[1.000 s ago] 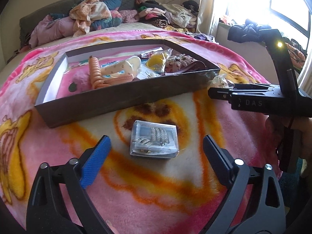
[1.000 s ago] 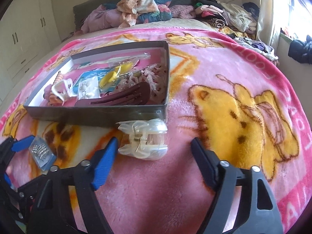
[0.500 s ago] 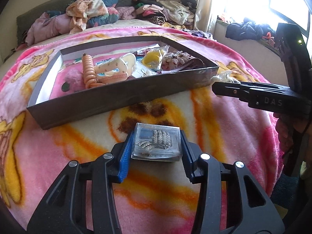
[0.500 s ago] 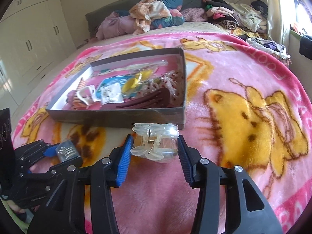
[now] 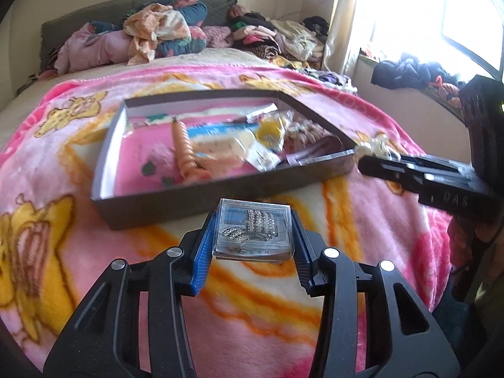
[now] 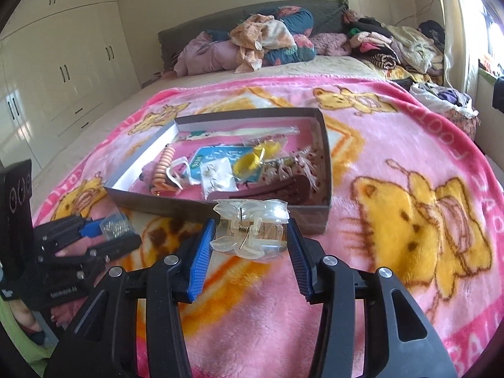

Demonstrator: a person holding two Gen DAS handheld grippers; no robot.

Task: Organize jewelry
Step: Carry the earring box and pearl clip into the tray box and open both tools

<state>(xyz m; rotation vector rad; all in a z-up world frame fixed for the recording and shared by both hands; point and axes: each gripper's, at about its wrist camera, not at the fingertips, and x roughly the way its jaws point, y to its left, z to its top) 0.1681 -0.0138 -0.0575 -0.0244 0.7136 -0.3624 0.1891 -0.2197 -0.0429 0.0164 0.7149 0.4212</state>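
Note:
My left gripper point(image 5: 252, 236) is shut on a small clear jewelry case point(image 5: 253, 231) with sparkly pieces inside, held just above the pink blanket. My right gripper point(image 6: 250, 233) is shut on a clear plastic hair claw clip point(image 6: 250, 230), lifted off the blanket too. Ahead of both stands a shallow grey cardboard box point(image 5: 176, 197) point(image 6: 324, 145) holding hair ties, a yellow item, packets and a dark comb. In the right wrist view the left gripper point(image 6: 107, 223) shows at the left with the case point(image 6: 115, 222). In the left wrist view the right gripper point(image 5: 375, 154) reaches in from the right with the clip point(image 5: 376, 146).
A pink cartoon blanket point(image 6: 393, 252) covers the bed. Piled clothes and pillows point(image 5: 163, 31) lie along the headboard. A window sill with dark clothes point(image 5: 406, 69) is on the right; white wardrobes point(image 6: 63, 72) stand on the left.
Both grippers closed, the left on the jewelry case and the right on the claw clip, then lifted them off the blanket towards the box.

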